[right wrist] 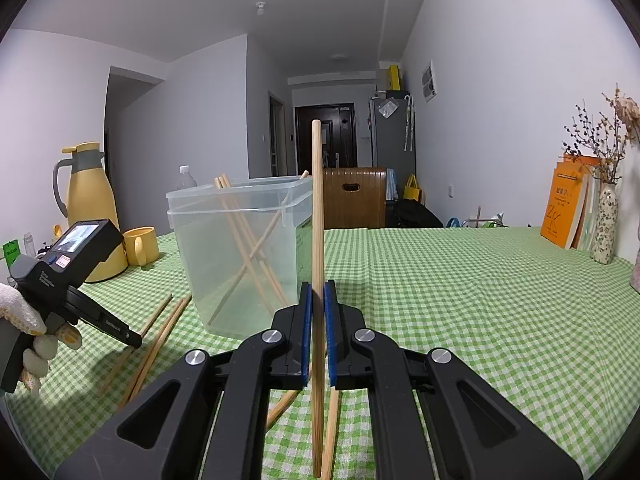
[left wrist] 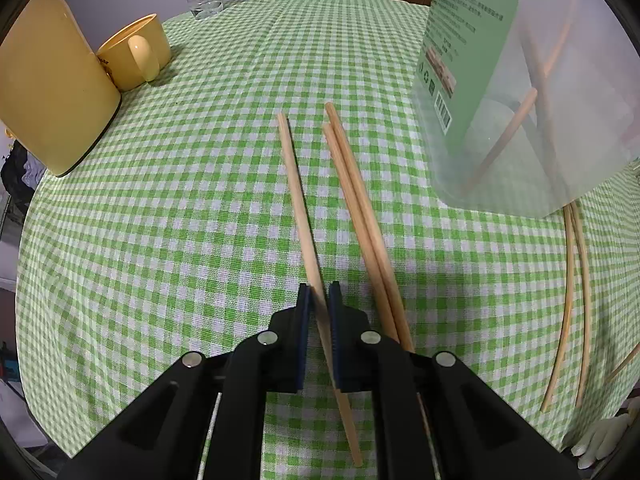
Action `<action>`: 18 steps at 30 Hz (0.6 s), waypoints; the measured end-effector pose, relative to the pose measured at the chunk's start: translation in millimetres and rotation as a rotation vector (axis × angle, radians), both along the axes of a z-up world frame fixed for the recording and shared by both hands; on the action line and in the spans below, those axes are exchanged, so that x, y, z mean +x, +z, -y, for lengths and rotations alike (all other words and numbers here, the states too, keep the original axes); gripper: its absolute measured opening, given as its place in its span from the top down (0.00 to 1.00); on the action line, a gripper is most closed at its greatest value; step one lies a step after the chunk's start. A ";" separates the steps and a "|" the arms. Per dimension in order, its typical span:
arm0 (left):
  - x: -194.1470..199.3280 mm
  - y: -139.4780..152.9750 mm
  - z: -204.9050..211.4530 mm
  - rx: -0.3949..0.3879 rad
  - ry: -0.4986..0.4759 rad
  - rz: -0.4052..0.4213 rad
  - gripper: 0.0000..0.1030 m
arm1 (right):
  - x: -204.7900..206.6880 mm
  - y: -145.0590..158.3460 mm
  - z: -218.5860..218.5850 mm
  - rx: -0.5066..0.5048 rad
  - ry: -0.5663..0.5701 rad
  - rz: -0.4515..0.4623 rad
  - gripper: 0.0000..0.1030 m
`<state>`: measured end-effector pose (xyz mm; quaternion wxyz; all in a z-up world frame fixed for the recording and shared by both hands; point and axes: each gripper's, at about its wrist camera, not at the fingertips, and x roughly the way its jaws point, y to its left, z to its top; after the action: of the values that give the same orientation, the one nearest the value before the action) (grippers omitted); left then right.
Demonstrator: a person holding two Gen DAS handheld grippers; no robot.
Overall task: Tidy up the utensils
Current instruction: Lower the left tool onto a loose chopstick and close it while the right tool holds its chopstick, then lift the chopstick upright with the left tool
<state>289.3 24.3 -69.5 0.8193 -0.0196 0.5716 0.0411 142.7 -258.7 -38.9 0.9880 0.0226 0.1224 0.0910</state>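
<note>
**Both claws clamped on chopsticks**

The left claw [left wrist: 319, 300] points steeply down at the counter w/ green-and-white checked cloth [left wrist: 180, 220]; its blue pads are clenched on one pale wooden chopstick [left wrist: 298, 200] lying on the cloth, tip running away from the camera. Just right of it lie two more wooden chopsticks [left wrist: 356, 200], side by side and touching. Further right, another thin pair [left wrist: 576, 300] sits by the base of the clear plastic storage box [left wrist: 540, 100].

The right claw [right wrist: 319, 292] is clenched on a wooden chopstick held upright [right wrist: 317, 200], just beside the box's right wall (box already holds several crossed chopsticks [right wrist: 248, 248]). A gloved hand [right wrist: 24, 320] grips the left tool's handle. Yellow thermos jug [right wrist: 90, 208] and yellow ceramic mug [right wrist: 140, 246] stand at the left, well apart from the box.
</note>
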 end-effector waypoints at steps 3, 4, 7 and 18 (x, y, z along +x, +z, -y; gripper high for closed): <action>2.4 0.2 -3.9 -0.017 0.013 -0.005 0.96 | -0.3 0.8 1.3 0.005 -0.001 0.005 0.94; 2.4 0.1 -6.4 -0.028 0.018 -0.005 0.96 | -0.2 0.8 1.3 0.005 0.001 0.005 0.94; 4.1 -0.6 -12.6 -0.032 0.025 0.003 0.96 | -0.2 1.2 0.8 0.002 0.009 0.004 0.94; -15.6 9.8 -26.9 -0.044 0.047 0.075 0.96 | -0.5 1.8 0.1 0.003 0.007 0.007 0.94</action>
<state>273.8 51.2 -59.7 0.8383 -0.0524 0.5407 0.0470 142.2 -258.8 -37.0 0.9881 0.0233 0.1189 0.0948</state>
